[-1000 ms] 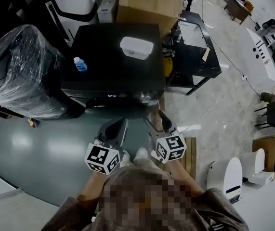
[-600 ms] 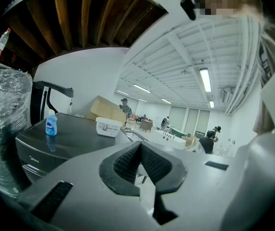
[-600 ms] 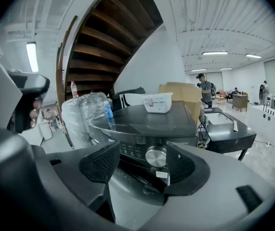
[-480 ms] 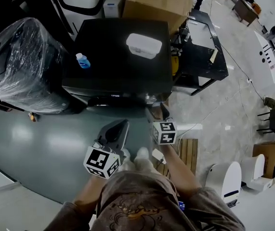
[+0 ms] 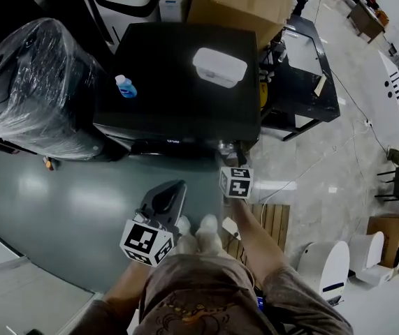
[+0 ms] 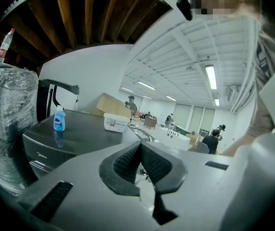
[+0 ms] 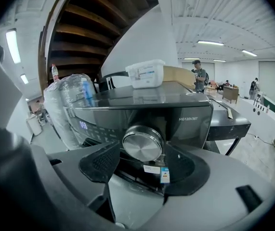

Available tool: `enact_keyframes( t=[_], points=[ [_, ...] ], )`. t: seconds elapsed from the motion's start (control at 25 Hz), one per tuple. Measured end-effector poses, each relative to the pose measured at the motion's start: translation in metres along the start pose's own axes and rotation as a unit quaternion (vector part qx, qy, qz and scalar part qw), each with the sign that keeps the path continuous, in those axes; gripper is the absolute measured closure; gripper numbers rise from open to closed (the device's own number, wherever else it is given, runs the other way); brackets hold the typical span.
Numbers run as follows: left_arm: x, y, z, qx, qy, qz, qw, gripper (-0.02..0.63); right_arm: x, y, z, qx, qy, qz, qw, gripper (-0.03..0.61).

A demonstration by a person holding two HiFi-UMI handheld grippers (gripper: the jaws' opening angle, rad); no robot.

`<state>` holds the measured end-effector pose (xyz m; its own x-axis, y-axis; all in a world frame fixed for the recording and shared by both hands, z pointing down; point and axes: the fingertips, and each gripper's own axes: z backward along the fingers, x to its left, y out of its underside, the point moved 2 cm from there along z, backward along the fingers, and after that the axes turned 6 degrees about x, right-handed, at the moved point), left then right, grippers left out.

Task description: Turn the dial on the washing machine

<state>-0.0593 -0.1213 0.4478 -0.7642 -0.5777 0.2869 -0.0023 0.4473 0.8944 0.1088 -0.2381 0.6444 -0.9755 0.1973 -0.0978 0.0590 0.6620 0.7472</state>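
1. Head view: the right gripper (image 5: 227,155) is at the front of the washing machine (image 5: 178,75); the left gripper (image 5: 168,194) is well back from it.
2. Left gripper view: jaws pressed together, nothing between them.
3. Right gripper view: jaws spread, flanking the front-panel dial (image 7: 142,142) without clamping it.

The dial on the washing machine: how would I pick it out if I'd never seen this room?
Find the big black washing machine with a white lidded box on top. On its dark front control panel, right of the small blue-lit display, sits the dial: the only round, brushed-silver knob there.
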Motion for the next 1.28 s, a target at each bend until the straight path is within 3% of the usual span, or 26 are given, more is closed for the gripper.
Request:
enact_keyframes(
  t=[0.52, 0.92, 1.28],
  points=[
    [0.005, 0.007, -0.003, 0.011, -0.002, 0.005, 0.9999, 0.615, -0.001, 0.001, -0.007, 0.007, 0.012, -0.028, 1.000, 0.314],
    [0.005, 0.009, -0.003, 0.013, -0.005, 0.006, 0.9999, 0.615, -0.003, 0.002, -0.007, -0.007, -0.037, -0.126, 0.991, 0.316],
    [0.000, 0.014, -0.005, 0.021, -0.004, 0.005, 0.9998, 0.615, -0.006, 0.006, -0.008, -0.026, -0.098, -0.229, 0.968, 0.316]
  ],
)
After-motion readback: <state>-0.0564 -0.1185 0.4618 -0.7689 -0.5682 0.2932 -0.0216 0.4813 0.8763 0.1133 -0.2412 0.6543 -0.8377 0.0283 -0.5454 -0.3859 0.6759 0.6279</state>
